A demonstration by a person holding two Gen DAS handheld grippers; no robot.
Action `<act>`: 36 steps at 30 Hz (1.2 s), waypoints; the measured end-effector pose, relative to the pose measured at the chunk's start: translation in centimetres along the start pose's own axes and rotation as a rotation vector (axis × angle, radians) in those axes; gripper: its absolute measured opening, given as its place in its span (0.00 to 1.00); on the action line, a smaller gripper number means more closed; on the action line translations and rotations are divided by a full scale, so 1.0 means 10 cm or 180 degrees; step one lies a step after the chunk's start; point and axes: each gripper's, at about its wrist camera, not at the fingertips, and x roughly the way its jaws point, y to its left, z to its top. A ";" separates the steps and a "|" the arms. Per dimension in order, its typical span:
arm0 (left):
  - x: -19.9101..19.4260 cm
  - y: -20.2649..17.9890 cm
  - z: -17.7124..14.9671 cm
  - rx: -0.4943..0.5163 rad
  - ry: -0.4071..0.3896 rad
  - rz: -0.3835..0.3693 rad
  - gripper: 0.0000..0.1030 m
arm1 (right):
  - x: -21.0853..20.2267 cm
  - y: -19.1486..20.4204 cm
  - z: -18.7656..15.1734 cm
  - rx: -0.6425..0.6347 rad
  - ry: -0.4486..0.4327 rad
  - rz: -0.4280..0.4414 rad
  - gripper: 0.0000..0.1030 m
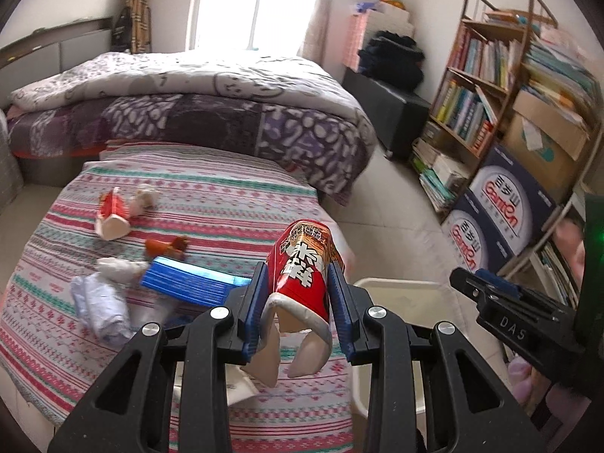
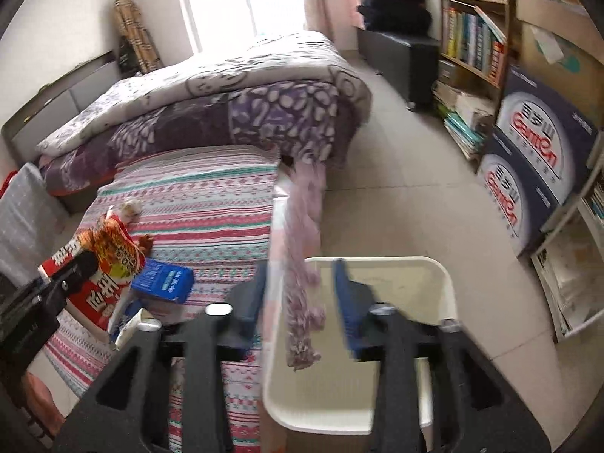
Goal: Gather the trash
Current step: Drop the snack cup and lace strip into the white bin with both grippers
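I am holding a torn red paper cup (image 1: 302,279) clenched between the pads of my left tongs (image 1: 298,302), lifted clear of the striped bed (image 1: 211,196). The white bin (image 2: 396,343) is sitting on the floor just to the right of those tongs, close against the bed's edge, and my right tongs (image 2: 300,302) are hanging over its mouth with the jaws spread and nothing gripped; the pale purple cloth (image 2: 302,264) draping off the bed seems to lie between them, but the view is blurred, so I cannot tell whether it is touching them.

I judge I am carrying one piece of trash to the bin. The next move calls for swinging the left tongs rightward until the cup is above the bin, then letting go.

Ahead and left of the left tongs, more litter is waiting on the bed: a blue packet (image 1: 188,279), crumpled white paper (image 1: 100,302), another torn red cup (image 1: 111,215) and an orange scrap (image 1: 166,247).
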 end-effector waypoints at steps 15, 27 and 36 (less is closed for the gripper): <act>0.34 -0.66 -0.14 0.0269 0.0222 -0.0281 0.33 | -0.16 -0.61 0.06 0.0319 -0.0157 -0.0277 0.67; 0.59 -1.08 -0.31 0.0499 0.0436 -0.0462 0.44 | -0.27 -0.99 0.08 0.0650 -0.0289 -0.0495 0.89; 0.58 -1.10 -0.33 0.0486 0.0435 -0.0432 0.72 | -0.25 -0.98 0.09 0.0672 -0.0287 -0.0557 0.92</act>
